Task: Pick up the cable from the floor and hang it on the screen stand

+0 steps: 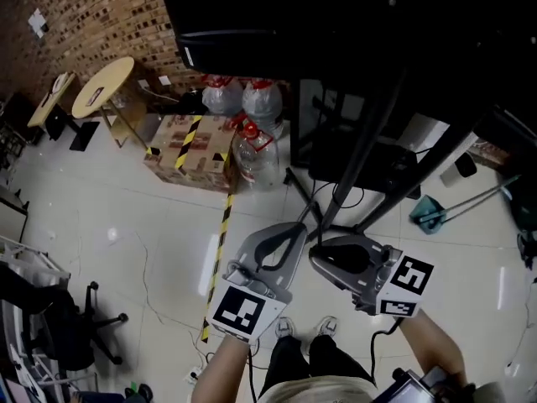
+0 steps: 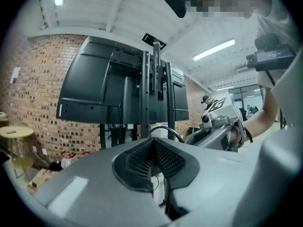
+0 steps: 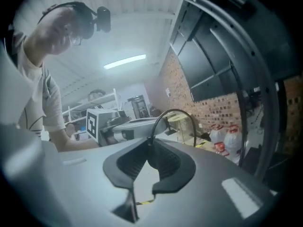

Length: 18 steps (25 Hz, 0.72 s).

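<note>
Cable [image 2: 164, 126] is arching black between my two grippers, up off the floor [image 1: 126, 225] before the screen stand [image 2: 154, 93]. I'm pinching it with left gripper [image 2: 152, 142] and right gripper [image 3: 150, 143], each almost closed.

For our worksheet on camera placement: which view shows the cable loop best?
The right gripper view: the cable arcs high and clear from the right gripper's closed jaws. The left gripper view shows a low arc; the head view hardly shows it.

place: office-type workroom | evidence: brick wall [image 1: 92, 15]; office chair [image 1: 59, 330]; water bottles [image 1: 262, 101]; screen stand [image 2: 152, 84]
</note>
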### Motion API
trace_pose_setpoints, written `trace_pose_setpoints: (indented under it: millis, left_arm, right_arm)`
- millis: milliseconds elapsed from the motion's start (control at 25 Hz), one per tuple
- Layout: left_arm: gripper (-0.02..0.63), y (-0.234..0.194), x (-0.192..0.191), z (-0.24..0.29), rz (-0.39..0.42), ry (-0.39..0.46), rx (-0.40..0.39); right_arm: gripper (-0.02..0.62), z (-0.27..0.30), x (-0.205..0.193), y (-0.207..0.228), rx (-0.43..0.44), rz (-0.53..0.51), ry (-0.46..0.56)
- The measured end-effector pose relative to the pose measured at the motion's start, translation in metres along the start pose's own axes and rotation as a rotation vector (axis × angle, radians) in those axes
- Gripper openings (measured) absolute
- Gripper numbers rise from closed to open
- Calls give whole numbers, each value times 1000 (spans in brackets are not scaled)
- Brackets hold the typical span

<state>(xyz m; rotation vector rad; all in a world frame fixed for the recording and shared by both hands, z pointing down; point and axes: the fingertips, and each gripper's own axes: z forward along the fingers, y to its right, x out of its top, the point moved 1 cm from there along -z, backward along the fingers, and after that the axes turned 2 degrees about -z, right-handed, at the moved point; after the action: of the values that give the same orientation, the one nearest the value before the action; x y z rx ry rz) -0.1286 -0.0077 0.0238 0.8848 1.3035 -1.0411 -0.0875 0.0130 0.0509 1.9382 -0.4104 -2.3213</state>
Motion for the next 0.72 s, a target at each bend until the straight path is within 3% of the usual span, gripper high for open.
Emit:
trace_pose_setpoints:
  millis: [120,280,560,720]
  left_arm:
    - [18,4,53,-1,36,37,-9]
    - [18,16,110,2,82,92,-52]
    - [18,9,179,-5,174,166,-48]
    - [18,-20,230,18,210,223,-40]
  right_arm:
    - [43,-8,51,-16,-63,-85,26]
    - [43,-17,108,-31,-82,-158,62]
    - [43,-23,187,-46,-38,-220,56]
    - [43,-12,249,-21,-13,-277,28]
